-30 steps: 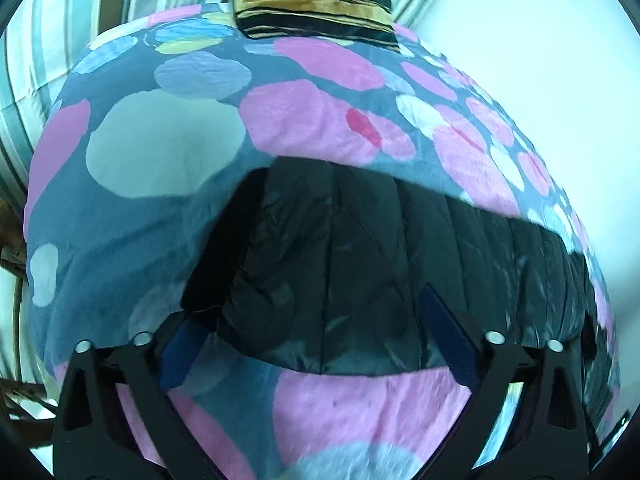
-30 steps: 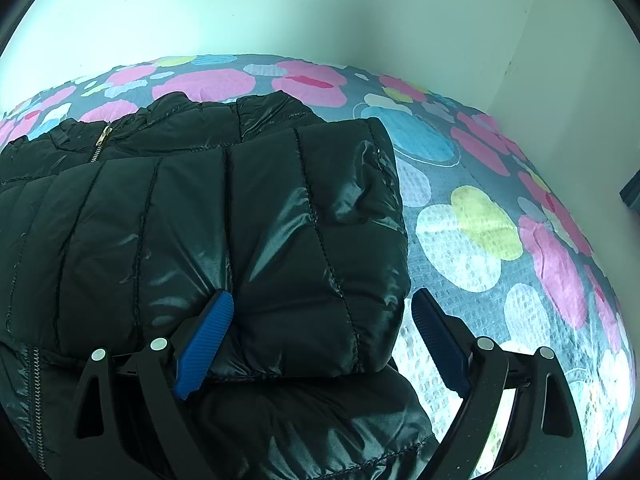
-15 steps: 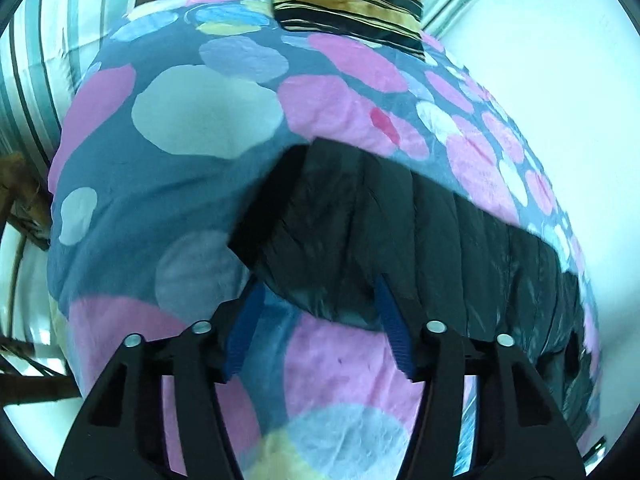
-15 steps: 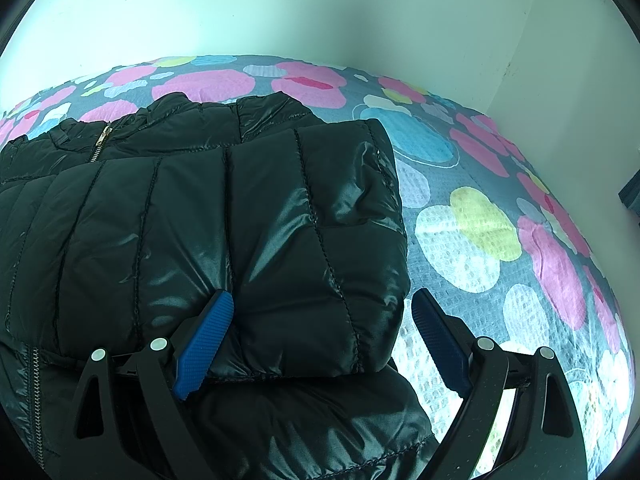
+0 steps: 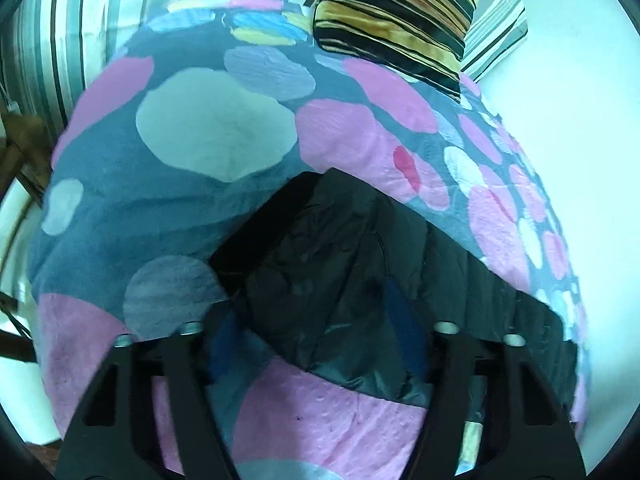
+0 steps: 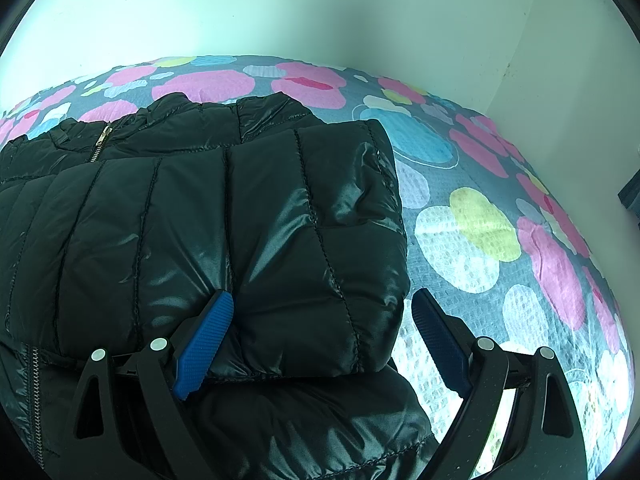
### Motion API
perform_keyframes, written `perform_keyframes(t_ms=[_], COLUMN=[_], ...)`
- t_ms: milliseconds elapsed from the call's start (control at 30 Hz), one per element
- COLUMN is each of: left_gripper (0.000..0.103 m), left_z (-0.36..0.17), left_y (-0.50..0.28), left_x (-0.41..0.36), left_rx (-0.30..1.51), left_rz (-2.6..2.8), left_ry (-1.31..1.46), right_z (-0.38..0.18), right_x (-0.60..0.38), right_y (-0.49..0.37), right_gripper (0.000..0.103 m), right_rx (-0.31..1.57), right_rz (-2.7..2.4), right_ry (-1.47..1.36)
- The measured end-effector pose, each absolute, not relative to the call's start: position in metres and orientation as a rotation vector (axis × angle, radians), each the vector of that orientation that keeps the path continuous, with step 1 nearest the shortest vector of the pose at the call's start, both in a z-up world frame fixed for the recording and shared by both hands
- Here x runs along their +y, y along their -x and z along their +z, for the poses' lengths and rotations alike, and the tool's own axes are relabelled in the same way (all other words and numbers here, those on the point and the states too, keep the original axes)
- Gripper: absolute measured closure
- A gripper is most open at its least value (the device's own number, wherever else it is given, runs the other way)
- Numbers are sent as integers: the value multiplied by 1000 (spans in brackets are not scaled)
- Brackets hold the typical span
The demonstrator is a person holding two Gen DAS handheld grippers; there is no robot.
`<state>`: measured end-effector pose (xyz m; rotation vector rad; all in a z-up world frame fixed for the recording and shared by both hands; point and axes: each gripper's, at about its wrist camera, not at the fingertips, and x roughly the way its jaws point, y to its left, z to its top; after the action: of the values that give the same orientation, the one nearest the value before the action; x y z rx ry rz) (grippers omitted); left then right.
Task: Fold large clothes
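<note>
A shiny black quilted puffer jacket (image 6: 200, 216) lies on a bed with a dotted pink, blue and grey cover (image 6: 480, 216). Its folded sleeve or flap lies on top of the body. My right gripper (image 6: 320, 320) is open, its blue pads either side of the folded part's near edge, left pad (image 6: 204, 336) pressing into the fabric. In the left wrist view the jacket's hem corner (image 5: 320, 280) sits between the blue pads of my left gripper (image 5: 316, 332), which is partly closed around it. The image is blurred; whether the pads grip the fabric is unclear.
A striped black and yellow pillow (image 5: 396, 12) lies at the bed's far end, with striped bedding or curtain (image 5: 80, 28) behind. White walls (image 6: 320, 12) border the bed. A wooden chair (image 5: 20, 148) stands left of the bed.
My left gripper has narrowed from wide open and moved in on the jacket's hem corner, which now bunches up between its pads. The right gripper and the folded part have not moved.
</note>
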<state>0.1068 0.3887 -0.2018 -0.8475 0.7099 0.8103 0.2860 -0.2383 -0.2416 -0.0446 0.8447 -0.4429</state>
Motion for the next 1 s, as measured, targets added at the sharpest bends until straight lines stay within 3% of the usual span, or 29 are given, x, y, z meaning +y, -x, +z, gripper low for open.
perform_keyframes(t_ms=[167, 333, 633, 1000], left_gripper=[84, 93, 96, 96], left_z=[-201, -188, -128, -79], left_y=[-107, -113, -161, -249], left_x=[393, 387, 319, 146], left_rx=[705, 707, 653, 633], left_rz=[795, 779, 599, 209], left_ry=[818, 743, 484, 194], right_z=[-241, -242, -241, -241], right_x=[-237, -237, -238, -238], right_y=[-285, -285, -285, -285], right_gripper=[14, 14, 14, 14], right_rx=[844, 844, 843, 842], right_rz=[-446, -445, -445, -445], right_ry=[48, 47, 47, 44])
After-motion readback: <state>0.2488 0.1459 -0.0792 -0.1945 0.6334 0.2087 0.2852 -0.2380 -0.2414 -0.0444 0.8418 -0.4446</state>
